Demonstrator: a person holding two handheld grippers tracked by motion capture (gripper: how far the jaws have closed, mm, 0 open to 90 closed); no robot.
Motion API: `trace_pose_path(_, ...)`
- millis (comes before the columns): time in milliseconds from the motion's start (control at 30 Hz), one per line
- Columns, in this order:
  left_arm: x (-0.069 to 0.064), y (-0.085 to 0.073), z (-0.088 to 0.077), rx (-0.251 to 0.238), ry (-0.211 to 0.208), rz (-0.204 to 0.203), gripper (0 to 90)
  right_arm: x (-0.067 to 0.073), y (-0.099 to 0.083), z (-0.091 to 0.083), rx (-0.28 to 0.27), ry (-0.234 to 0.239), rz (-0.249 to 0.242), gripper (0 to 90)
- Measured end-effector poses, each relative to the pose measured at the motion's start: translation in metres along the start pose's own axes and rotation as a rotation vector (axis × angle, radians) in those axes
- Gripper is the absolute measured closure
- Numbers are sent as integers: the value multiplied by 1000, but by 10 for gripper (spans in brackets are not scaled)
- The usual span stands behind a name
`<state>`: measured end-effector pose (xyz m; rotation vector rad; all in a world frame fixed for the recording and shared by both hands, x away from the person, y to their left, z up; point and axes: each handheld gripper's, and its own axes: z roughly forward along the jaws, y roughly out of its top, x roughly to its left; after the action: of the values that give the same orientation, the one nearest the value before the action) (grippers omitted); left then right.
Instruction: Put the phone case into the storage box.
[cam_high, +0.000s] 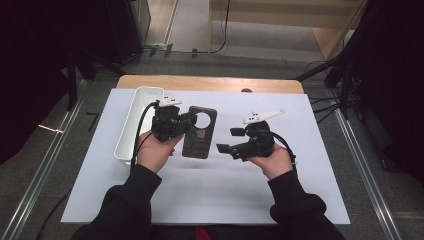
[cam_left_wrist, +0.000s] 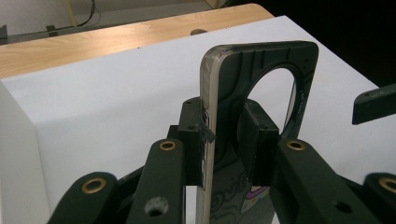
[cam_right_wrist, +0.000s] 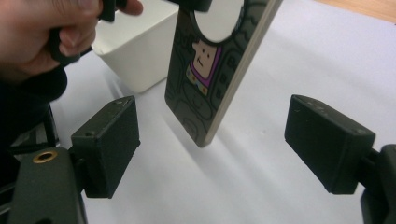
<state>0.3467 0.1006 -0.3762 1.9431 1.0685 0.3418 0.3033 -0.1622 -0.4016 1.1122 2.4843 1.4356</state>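
Left gripper (cam_left_wrist: 229, 135) clamped the phone case (cam_high: 200, 132) mid-frame in the high view. Its long axis ran up-frame; lower end hung between the spread, empty right gripper (cam_right_wrist: 210, 144) jaws.

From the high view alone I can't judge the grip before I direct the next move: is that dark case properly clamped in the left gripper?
Observer: Yes. In the left gripper view the left gripper has its pads pressed on both faces of the phone case, beside the round cutout.
Operator: Is the case flat on the sheet?
Observer: No. The right gripper view shows it hanging tilted, its lower corner above the white sheet.
Operator: And the right gripper?
Observer: The right gripper is open, jaws wide apart, the case's lower end ahead between them, untouched.
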Motion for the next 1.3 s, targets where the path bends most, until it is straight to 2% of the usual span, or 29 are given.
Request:
trace_pose_path(133,0,2,-2,3,-5,0,720,-3,-8,-5,-11,10,5,171)
trace_pose_path(467,3,6,-7,-1,-25,-3,719,-10,-26,-18,-13,-13,10,171)
trace_pose_path(600,4,8,-11,14,-42,2,719,-12,-32,-19,-17,-13,6,171)
trace_pose_path(967,8,11,-17,15,-68,-2,720,-9,-50,-23,-24,-5,-11,171)
trace_pose_path(1300,13,16,-25,13,-84,0,719,-8,-66,-25,1,-5,9,171)
